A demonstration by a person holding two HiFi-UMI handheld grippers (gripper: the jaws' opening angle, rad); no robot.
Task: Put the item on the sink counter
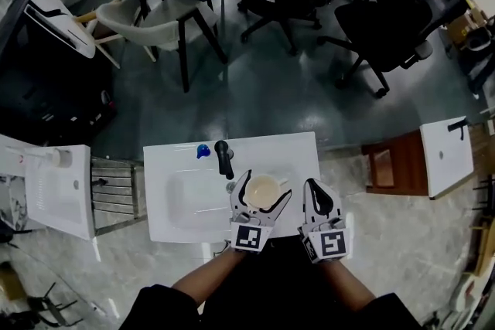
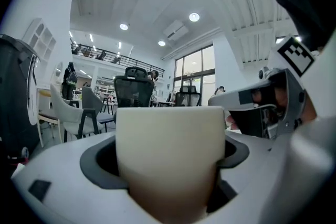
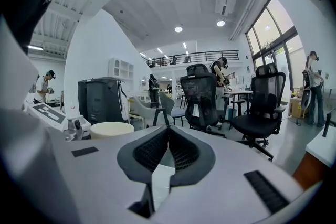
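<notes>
A cream cup (image 1: 263, 190) sits between the jaws of my left gripper (image 1: 265, 185), which is shut on it, over the white sink counter (image 1: 298, 151) just right of the basin (image 1: 189, 201). Whether the cup rests on the counter I cannot tell. In the left gripper view the cup (image 2: 169, 155) fills the middle, clamped on both sides. My right gripper (image 1: 312, 189) stands close on the right with its jaws together and nothing in them. The right gripper view shows the shut right gripper (image 3: 167, 134) and the cup's rim (image 3: 111, 129) off to the left.
A black faucet (image 1: 224, 158) and a small blue item (image 1: 203, 151) stand at the counter's back edge. Other white sink units lie left (image 1: 54, 193) and right (image 1: 446, 154). A brown wooden stool (image 1: 394, 164) is beside the counter; office chairs (image 1: 387, 19) stand beyond.
</notes>
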